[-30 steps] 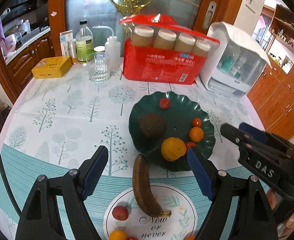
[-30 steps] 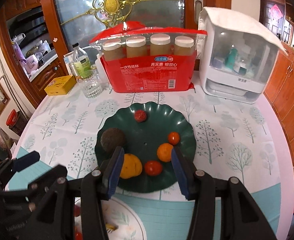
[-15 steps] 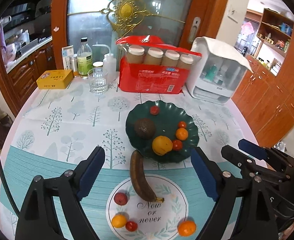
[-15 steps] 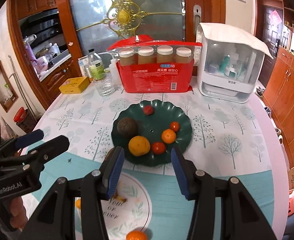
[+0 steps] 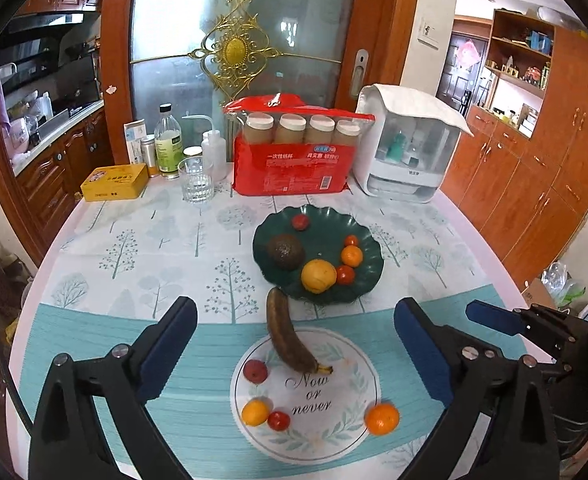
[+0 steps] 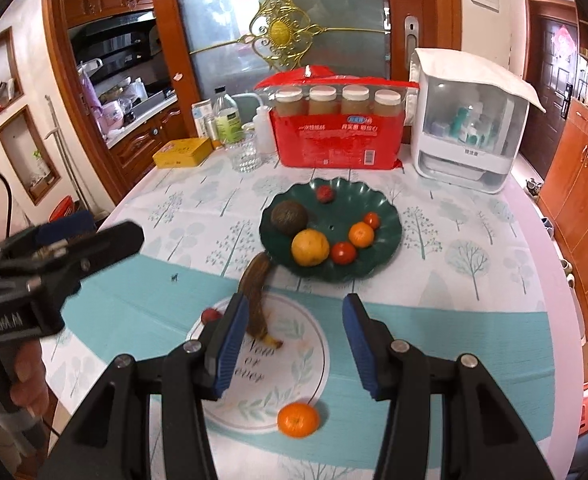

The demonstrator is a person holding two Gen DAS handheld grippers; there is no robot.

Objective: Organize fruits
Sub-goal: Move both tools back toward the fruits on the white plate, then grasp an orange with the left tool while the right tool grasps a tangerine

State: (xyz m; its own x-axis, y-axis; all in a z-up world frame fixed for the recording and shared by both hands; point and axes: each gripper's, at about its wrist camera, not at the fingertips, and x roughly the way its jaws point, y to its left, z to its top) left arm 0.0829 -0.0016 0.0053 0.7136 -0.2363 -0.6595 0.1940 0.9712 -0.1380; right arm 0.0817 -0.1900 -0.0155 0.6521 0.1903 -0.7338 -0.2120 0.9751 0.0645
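Two wrist fisheyes looked down across one table — from above its near edge.
The left wrist view sat left of the right gripper [image 5: 490,316]; the right wrist view sat right of the left gripper [image 6: 94,236]. Both shared the green plate [image 5: 368,276] [image 6: 390,240] and banana [image 5: 290,340] [image 6: 256,280] — near.

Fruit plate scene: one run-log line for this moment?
left gripper: opening, empty | right gripper: open, empty | green plate: six fruits | banana: on tablecloth, against plate
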